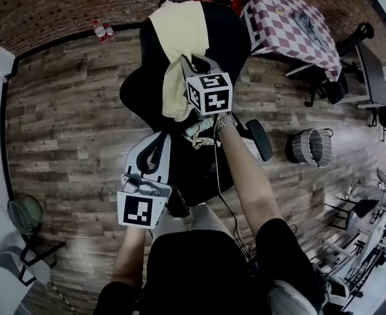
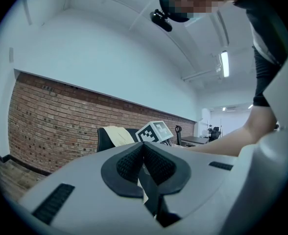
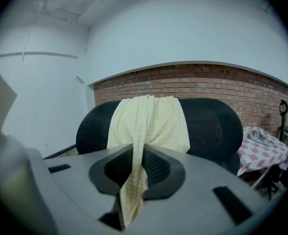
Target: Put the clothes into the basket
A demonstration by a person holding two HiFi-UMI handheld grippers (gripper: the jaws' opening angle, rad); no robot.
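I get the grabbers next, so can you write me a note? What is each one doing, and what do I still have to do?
Right gripper: shut on the lower edge of the yellow cloth.
Left gripper: fingers together, nothing between them, held low in front of the chair.
Cloth: draped over the chair's back.
Basket: on the floor, to the person's right of the chair. I can't tell what is inside it.
Done: the cloth is gripped.
Left: probably lift the cloth off the chair, carry it to the basket and let go.
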